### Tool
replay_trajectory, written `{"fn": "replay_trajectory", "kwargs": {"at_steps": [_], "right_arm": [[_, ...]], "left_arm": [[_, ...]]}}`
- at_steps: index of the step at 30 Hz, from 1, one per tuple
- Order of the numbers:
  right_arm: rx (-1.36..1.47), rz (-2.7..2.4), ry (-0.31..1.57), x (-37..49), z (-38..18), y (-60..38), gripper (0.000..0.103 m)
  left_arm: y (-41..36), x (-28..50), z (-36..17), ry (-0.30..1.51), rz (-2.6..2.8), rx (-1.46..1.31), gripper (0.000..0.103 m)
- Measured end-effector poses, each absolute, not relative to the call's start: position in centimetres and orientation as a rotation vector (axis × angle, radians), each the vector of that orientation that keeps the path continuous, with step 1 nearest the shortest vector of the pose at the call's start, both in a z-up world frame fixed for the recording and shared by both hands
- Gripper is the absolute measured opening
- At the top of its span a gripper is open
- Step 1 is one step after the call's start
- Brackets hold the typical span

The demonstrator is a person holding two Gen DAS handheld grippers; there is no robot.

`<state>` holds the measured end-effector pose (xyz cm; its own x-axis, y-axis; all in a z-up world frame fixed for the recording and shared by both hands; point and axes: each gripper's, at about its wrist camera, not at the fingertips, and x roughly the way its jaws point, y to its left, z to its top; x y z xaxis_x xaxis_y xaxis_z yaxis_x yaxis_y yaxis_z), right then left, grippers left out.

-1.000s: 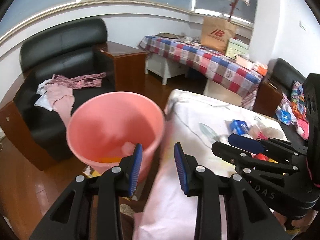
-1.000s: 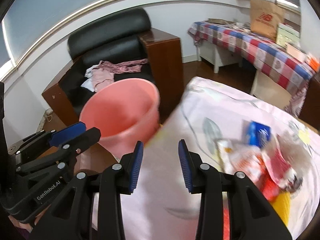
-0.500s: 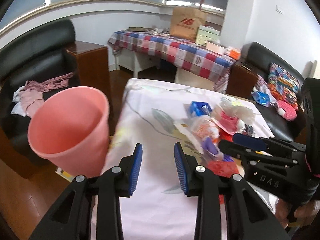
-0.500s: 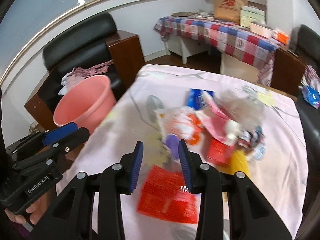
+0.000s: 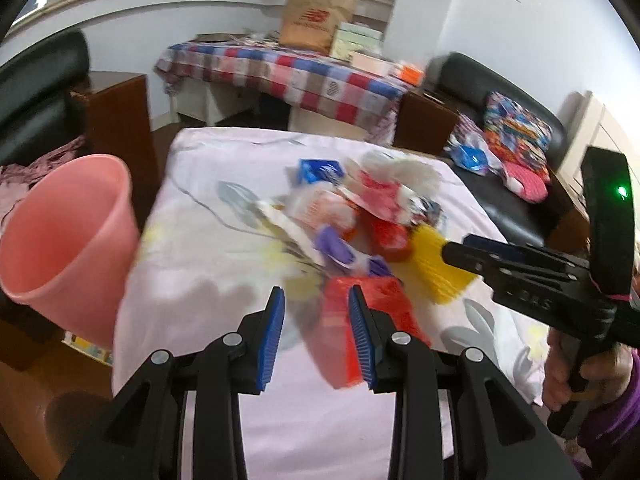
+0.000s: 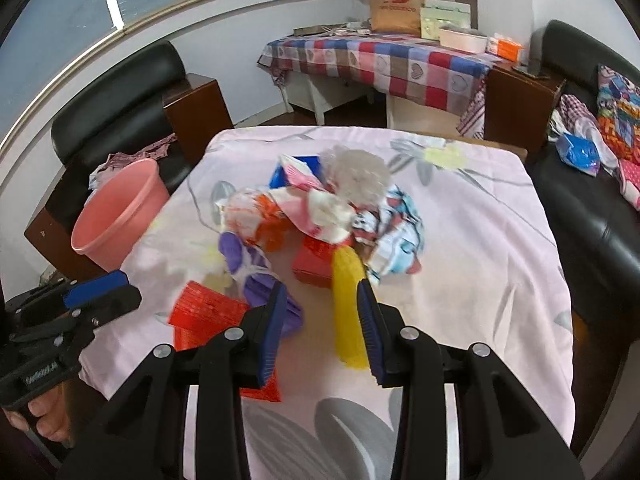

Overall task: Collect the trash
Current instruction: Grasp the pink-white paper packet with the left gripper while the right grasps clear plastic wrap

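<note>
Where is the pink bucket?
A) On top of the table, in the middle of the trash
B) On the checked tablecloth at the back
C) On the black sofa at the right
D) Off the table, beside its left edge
D: the pink bucket stands off the table, beside its left edge, apart from the trash pile.

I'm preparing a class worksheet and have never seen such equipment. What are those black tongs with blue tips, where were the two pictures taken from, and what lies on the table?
They are hand-held grippers, one in each of a person's hands, each carrying a camera that looks along its fingers. One picture comes from the left gripper, the other from the right gripper. Both stand open, holding nothing. On the pink floral tablecloth lies a heap of wrappers, including a yellow wrapper and a red packet. A pink bucket waits beside the table.
</note>
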<state>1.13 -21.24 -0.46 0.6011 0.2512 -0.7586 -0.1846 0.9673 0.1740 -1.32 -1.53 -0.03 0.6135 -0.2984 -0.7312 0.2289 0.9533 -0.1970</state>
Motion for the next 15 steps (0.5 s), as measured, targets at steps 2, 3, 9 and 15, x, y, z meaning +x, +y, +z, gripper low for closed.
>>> {"fn": "replay_trajectory", "kwargs": {"at_steps": [2,3,9,15], "right_arm": [[0.093,0.253,0.894,1.3,-0.7,-21.6,0.037],[0.096,0.253,0.894,1.3,-0.7,-21.7,0.037],[0.117,0.261,0.891,1.9,-0.8,-22.0,0.037],[0.145,0.243,0.878,3.0,-0.5,-23.6,0.037]], "left_arm": [[-2.1,-0.9,0.0,0.855,-0.309,-0.066,0.032],[-2.4,-0.6,0.1,0.854,-0.306,-0.061,0.032],[-3.5,2.4,0.7,0.847,-0.305,-0.051,0.035],[-5.4,5.6,1.3,0.872,-0.36,-0.111,0.035]]}}
